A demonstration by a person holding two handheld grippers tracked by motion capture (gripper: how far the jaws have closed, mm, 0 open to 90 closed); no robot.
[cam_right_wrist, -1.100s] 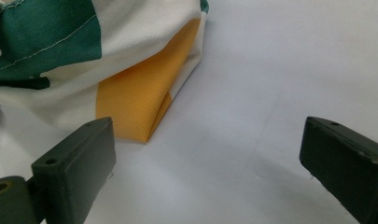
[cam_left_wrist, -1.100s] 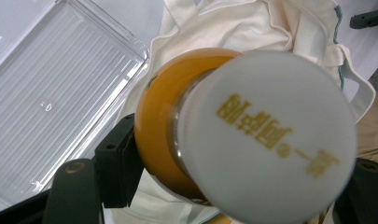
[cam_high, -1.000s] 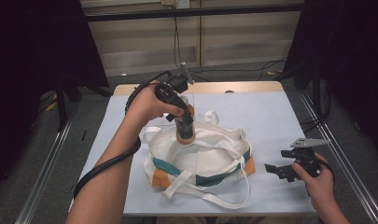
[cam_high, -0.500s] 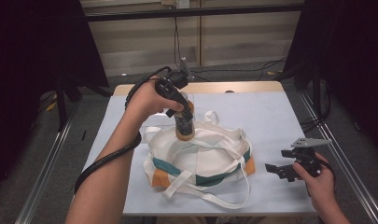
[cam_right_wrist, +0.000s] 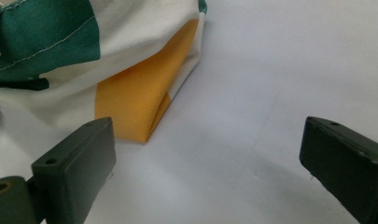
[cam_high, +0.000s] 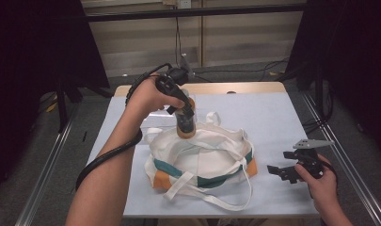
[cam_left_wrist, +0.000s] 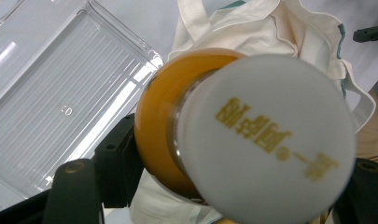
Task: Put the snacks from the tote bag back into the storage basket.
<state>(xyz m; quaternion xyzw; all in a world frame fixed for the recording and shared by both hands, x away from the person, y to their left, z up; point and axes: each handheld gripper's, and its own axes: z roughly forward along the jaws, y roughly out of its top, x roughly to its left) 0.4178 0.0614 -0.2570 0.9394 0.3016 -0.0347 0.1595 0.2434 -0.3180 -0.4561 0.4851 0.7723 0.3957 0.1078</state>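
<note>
Shifted slightly rightward since the earlier frame: left gripper (cam_high: 184,120), jaws clamped on orange bottle (cam_high: 186,123), held upright over tote bag (cam_high: 202,157) rim at bench (cam_high: 273,117) centre. Right gripper (cam_high: 284,172) jaws open, near bench's right edge. Best lowered straight into the opening.

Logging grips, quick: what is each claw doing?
Left claw: closed on the orange bottle.
Right claw: open, holding nothing.
</note>
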